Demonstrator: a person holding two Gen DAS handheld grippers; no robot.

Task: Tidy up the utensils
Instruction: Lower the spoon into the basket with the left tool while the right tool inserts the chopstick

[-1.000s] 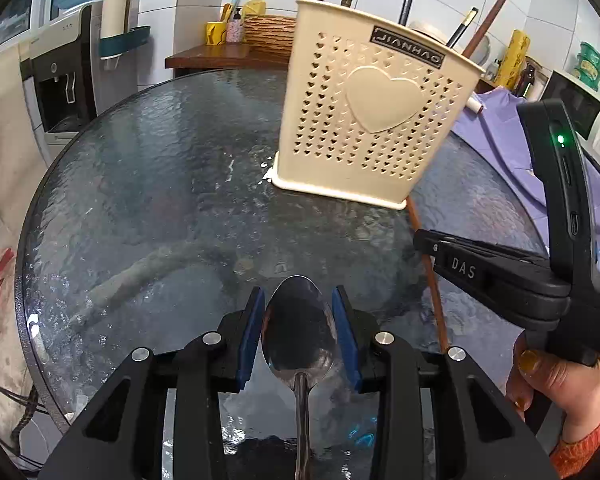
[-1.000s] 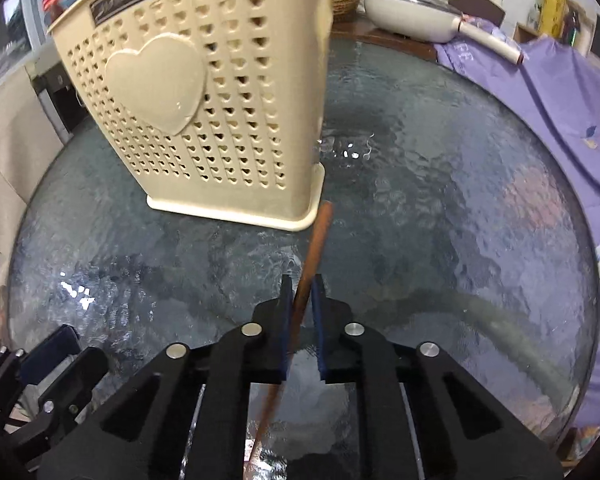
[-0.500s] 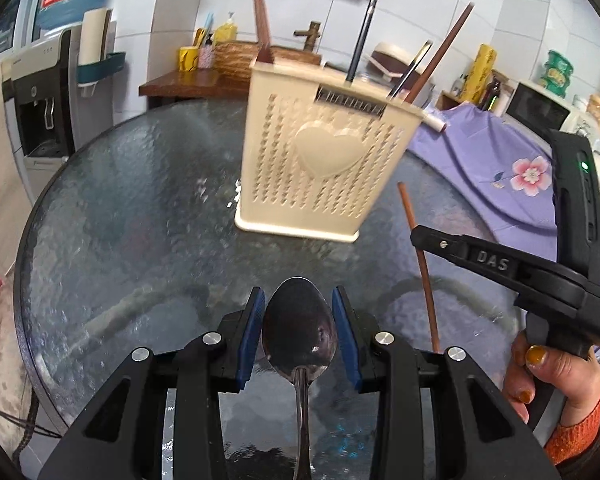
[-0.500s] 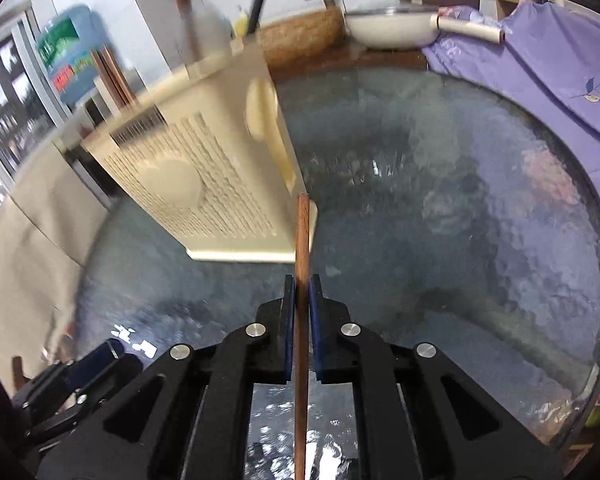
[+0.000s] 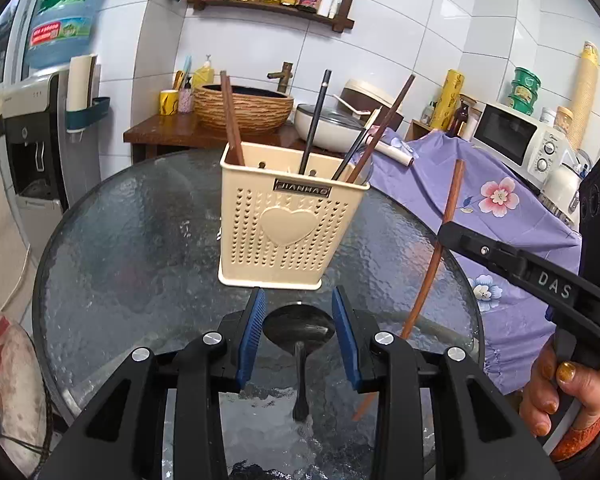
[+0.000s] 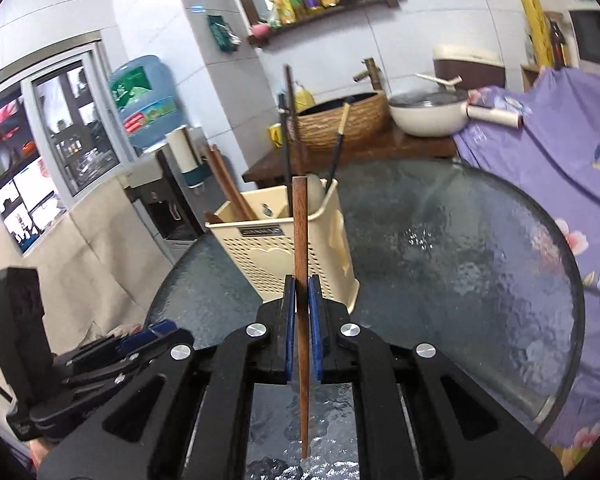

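My left gripper [image 5: 299, 322] holds a dark metal spoon [image 5: 299, 330], its blue pads closed against the sides of the bowl, with the handle running back toward me under the jaws. My right gripper [image 6: 301, 300] is clamped tight on a long reddish-brown wooden chopstick [image 6: 300, 248], which stands nearly upright through the pads, blunt end up and thin end down. From the left wrist view the same chopstick [image 5: 440, 248] slants beside my right gripper [image 5: 452, 236], and my hand [image 5: 560, 392] wraps its grip.

Just beyond both grippers stands the cream perforated plastic utensil holder with a raised heart [image 5: 290, 228], upright on the round textured glass tabletop [image 5: 132, 248]. The spoon sits directly before the holder's front wall, above the tabletop; the chopstick is to the holder's right, clear of it. Inside the holder lean several brown and black chopsticks [image 5: 231, 120], crowding its opening. Behind the holder are a woven basin [image 5: 244, 108] and a white lidded pan [image 5: 332, 128]; to the holder's right hangs a purple flowered cloth [image 5: 500, 208].
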